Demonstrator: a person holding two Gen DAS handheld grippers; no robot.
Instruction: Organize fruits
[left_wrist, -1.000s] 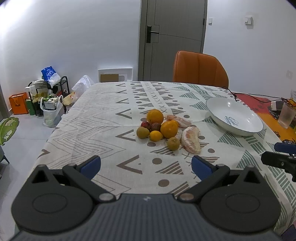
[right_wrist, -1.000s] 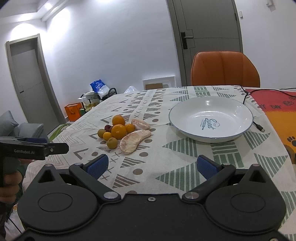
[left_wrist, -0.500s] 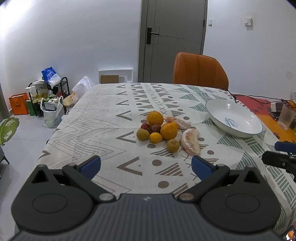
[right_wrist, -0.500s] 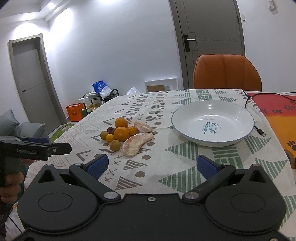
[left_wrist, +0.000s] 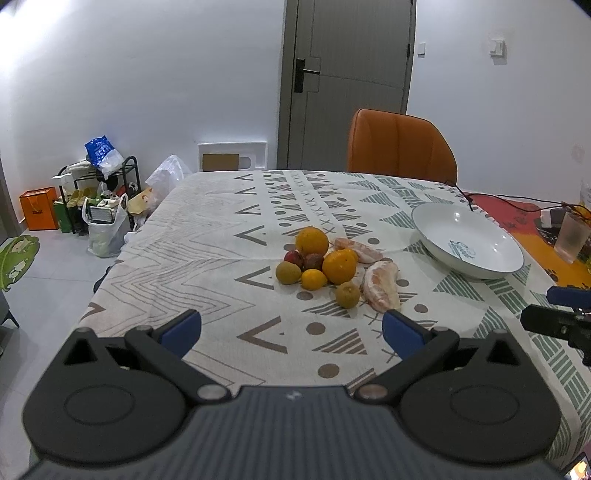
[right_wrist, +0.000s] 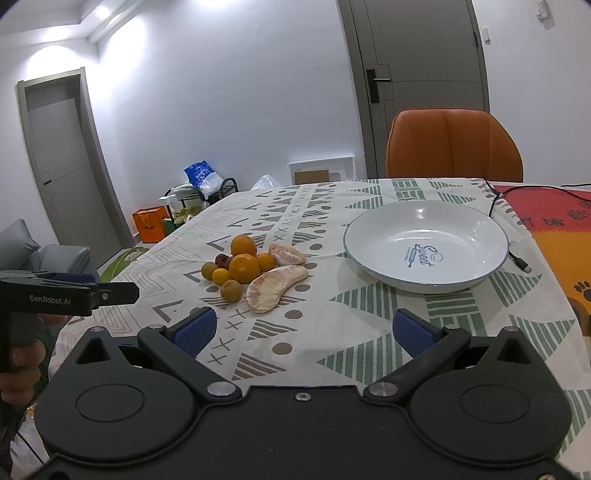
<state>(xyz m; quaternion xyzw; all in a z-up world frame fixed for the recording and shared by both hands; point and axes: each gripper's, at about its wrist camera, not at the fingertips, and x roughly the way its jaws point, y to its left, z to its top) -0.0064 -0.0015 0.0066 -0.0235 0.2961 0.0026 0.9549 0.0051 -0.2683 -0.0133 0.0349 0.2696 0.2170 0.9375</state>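
Note:
A pile of fruit lies mid-table: two oranges (left_wrist: 339, 266) (right_wrist: 243, 268), several small yellow-green and dark red fruits (left_wrist: 288, 273), and two peeled pomelo segments (left_wrist: 381, 286) (right_wrist: 275, 282). An empty white bowl (left_wrist: 467, 243) (right_wrist: 424, 245) stands to the right of the pile. My left gripper (left_wrist: 291, 328) is open and empty, over the near table edge, short of the fruit. My right gripper (right_wrist: 302, 330) is open and empty, near the table's front, between pile and bowl.
The patterned tablecloth (left_wrist: 207, 258) covers the table. An orange chair (left_wrist: 400, 147) stands at the far side. A black cable (right_wrist: 517, 258) and a red-orange mat (right_wrist: 561, 236) lie right of the bowl. A plastic cup (left_wrist: 572, 236) stands far right. Bags and a rack (left_wrist: 99, 206) sit on the floor left.
Both grippers have drawn back and risen slightly, so the fruit and bowl look a little farther away. Nothing on the table has moved.

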